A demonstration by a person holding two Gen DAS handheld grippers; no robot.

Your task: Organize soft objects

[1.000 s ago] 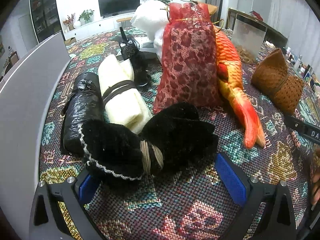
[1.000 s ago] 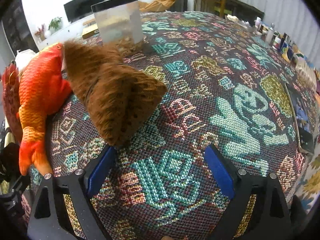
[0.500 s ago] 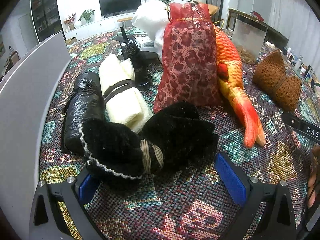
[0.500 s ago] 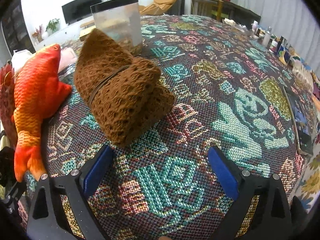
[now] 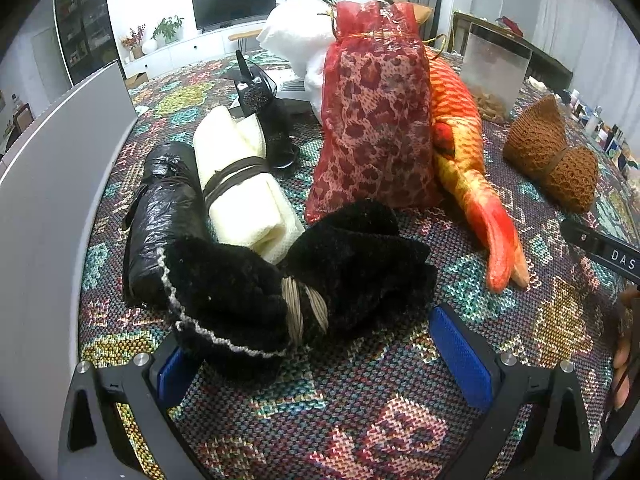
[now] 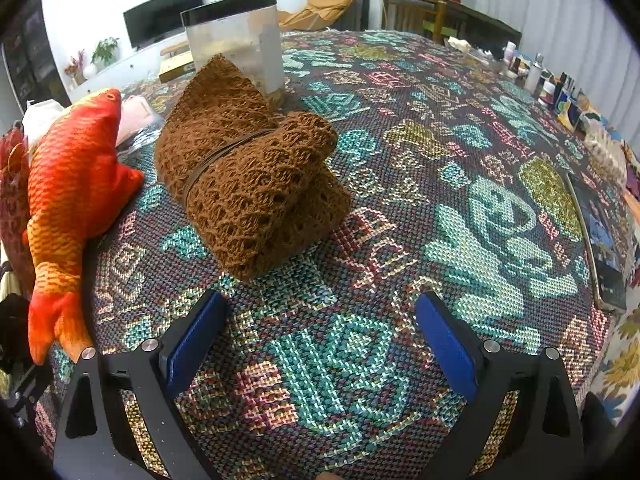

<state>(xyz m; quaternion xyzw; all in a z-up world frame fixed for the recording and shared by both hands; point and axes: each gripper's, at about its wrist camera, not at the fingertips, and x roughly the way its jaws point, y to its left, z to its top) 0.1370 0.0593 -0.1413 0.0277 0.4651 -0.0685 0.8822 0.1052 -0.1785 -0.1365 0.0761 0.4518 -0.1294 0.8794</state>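
Brown knit bundle [image 6: 248,184] sits on the desk [image 6: 440,184] just ahead of the right gripper [image 6: 320,344], jaws wide open and empty, so I'd straddle its tied middle before squeezing; left gripper [image 5: 316,356] open too.

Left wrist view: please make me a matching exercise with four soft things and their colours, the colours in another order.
Things:
1. fish toy
2. knitted bundle
3. rolled towel
4. fluffy bundle

Colours:
a. black
b. cream
c. orange
d. brown

Pairs: 1-c, 2-d, 3-b, 4-a
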